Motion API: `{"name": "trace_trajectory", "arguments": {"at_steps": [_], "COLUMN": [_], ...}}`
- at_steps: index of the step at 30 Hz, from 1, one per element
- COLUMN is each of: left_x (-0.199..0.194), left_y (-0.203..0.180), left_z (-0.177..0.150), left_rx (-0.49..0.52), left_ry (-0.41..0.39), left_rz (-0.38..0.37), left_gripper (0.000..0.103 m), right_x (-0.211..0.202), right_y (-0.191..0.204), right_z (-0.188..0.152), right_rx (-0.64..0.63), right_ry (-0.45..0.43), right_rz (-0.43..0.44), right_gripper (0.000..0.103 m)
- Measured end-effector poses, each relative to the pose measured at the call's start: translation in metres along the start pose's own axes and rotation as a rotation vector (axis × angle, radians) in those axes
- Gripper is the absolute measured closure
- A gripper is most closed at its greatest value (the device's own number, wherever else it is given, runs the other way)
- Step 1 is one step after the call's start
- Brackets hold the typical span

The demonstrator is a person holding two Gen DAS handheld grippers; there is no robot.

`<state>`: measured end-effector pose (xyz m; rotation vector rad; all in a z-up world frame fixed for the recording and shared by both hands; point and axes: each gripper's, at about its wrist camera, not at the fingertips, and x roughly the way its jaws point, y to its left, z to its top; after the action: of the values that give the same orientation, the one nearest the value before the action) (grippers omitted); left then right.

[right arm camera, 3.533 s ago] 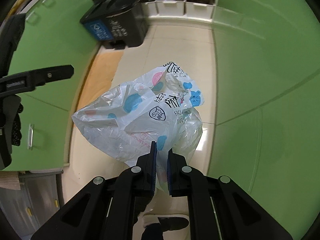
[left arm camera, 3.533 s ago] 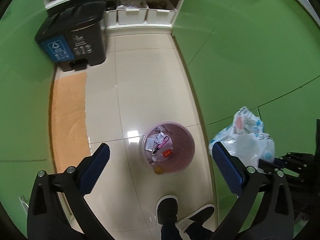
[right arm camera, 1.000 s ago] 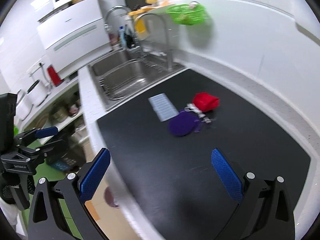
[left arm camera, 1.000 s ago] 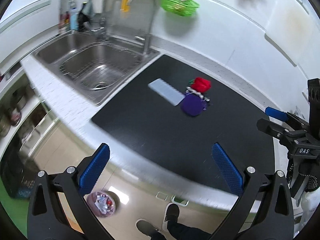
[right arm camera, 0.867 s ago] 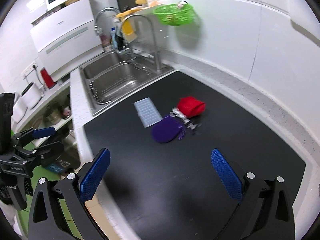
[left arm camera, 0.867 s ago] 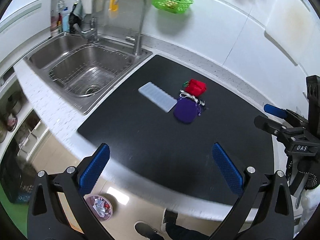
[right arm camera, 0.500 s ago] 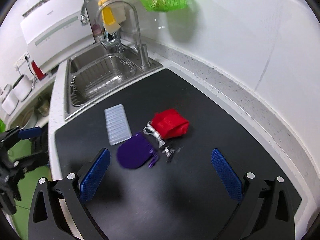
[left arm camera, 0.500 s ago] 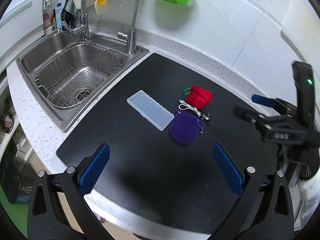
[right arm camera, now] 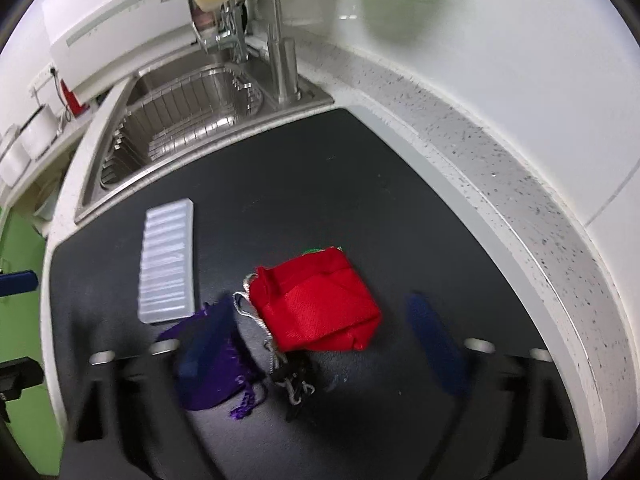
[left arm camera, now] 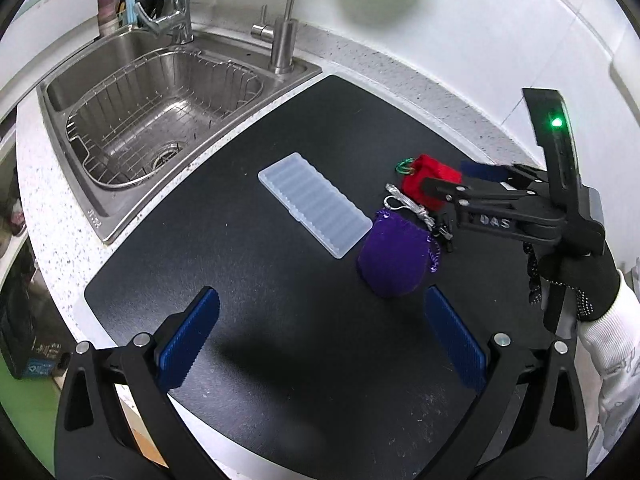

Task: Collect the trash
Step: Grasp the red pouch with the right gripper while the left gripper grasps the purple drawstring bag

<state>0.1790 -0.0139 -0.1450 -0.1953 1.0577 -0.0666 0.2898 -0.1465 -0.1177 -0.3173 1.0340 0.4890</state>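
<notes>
On the black mat [left arm camera: 248,276] lie a red pouch [left arm camera: 424,182], a purple pouch [left arm camera: 394,256], a clear ridged tray [left arm camera: 312,204] and a silver cord with dark keys [left arm camera: 420,212]. My left gripper [left arm camera: 320,336] is open and empty, low over the mat, near the purple pouch. My right gripper [right arm camera: 320,344] is open and empty; its jaws stand either side of the red pouch [right arm camera: 316,304], above the purple pouch [right arm camera: 212,360] and keys [right arm camera: 294,380]. The tray [right arm camera: 168,264] lies to the left. The right gripper also shows in the left wrist view [left arm camera: 452,180].
A steel sink [left arm camera: 160,108] with a wire basket and taps [left arm camera: 284,40] sits left of the mat. A speckled white counter [right arm camera: 500,184] and white wall run behind. The counter's front edge [left arm camera: 128,384] drops to the floor at lower left.
Both grippers have moved closer to the pouches and lower over the mat. The right gripper now straddles the red pouch. Earlier it held a plastic bag over the floor; that is gone.
</notes>
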Motion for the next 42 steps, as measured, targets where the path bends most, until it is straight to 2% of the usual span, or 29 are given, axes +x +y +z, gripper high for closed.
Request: {"name": "trace_trajectory", "arguments": {"at_steps": [8, 11, 19, 27, 35, 39, 40, 42], "left_x": [0.006, 0.010, 0.036, 0.072, 0.086, 0.088, 0.089, 0.089], "left_y": [-0.006, -0.014, -0.044, -0.064, -0.074, -0.079, -0.078, -0.078], "left_z": [0.002, 0.004, 0.009, 0.005, 0.003, 0.001, 0.003, 0.004], "left_rx": [0.002, 0.018, 0.062, 0.073, 0.086, 0.105, 0.103, 0.111], "left_ry": [0.005, 0.007, 0.029, 0.088, 0.075, 0.054, 0.050, 0.042], "left_rz": [-0.010, -0.025, -0.079, -0.103, -0.058, -0.001, 0.008, 0.037], "left_gripper": [0.003, 0.003, 0.003, 0.003, 0.004, 0.031, 0.035, 0.056], "right_x": [-0.012, -0.024, -0.060, -0.073, -0.075, -0.075, -0.074, -0.074], "right_y": [-0.003, -0.007, -0.022, -0.038, -0.046, -0.047, -0.048, -0.049], "right_z": [-0.003, -0.005, -0.014, -0.023, -0.029, -0.030, -0.030, -0.030], "right_rx": [-0.004, 0.015, 0.067, 0.101, 0.109, 0.109, 0.109, 0.109], "right_ry": [-0.027, -0.053, -0.103, -0.122, -0.129, -0.131, -0.131, -0.131], "right_rz": [0.008, 0.008, 0.021, 0.014, 0.018, 0.020, 0.021, 0.023], "right_gripper": [0.078, 0.083, 0.085, 0.085, 0.085, 0.085, 0.085, 0.085]}}
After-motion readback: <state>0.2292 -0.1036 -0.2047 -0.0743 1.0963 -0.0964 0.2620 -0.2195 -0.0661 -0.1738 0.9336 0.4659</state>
